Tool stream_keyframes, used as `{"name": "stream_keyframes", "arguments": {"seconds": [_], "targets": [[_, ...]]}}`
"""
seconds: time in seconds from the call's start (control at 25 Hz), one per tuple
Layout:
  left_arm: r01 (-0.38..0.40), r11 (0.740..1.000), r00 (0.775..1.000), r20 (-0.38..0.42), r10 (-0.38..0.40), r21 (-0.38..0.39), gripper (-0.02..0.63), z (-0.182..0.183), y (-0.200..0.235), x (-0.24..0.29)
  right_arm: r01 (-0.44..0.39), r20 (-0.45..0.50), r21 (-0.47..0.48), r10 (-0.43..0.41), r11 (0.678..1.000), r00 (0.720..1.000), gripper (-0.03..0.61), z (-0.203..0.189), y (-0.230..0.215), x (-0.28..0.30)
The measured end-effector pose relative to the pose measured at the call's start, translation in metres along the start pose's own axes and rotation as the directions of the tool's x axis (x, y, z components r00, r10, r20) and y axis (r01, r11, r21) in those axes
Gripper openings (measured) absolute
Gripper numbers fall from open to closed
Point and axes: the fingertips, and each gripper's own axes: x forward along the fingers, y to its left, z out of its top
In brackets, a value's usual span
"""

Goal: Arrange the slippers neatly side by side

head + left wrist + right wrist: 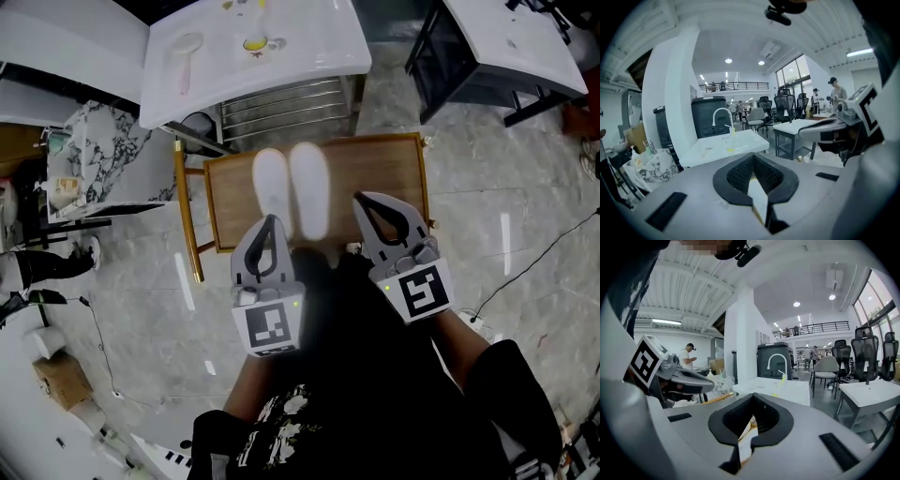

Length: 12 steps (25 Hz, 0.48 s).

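Two white slippers lie side by side, toes pointing away, on a low wooden table (380,173): the left slipper (271,186) and the right slipper (309,187) almost touch. My left gripper (272,221) hovers at the near end of the left slipper, shut and holding nothing. A little right of the pair, over bare wood, my right gripper (364,198) is also shut and empty. In the left gripper view the left gripper (753,157) has its jaws closed tip to tip. The right gripper (753,397) looks the same in its own view.
A white sink counter (253,47) with a metal rack (286,103) under it stands just beyond the wooden table. A dark-framed white table (511,42) is at the back right. A marble-patterned cabinet (103,155) stands at left. A cable (539,258) runs over the tiled floor at right.
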Motion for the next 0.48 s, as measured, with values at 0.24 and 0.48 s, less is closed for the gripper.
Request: {"name": "stream_keyframes", "arguments": {"seconds": [0.24,0.48], "targets": [[-0.018,1.000,0.999,0.040,0.017,0.018,0.002,0.013,0.002,-0.003,0.004,0.011,-0.018,-0.004,1.000,1.000,-0.002,0.002,-0.003,-0.008],[-0.002,0.999,0.999,0.054,0.000,0.034,0.002,0.021,-0.006,-0.001,0.015,0.030,-0.021,-0.014,1.000,0.999,-0.002,0.007,-0.001,-0.011]]}}
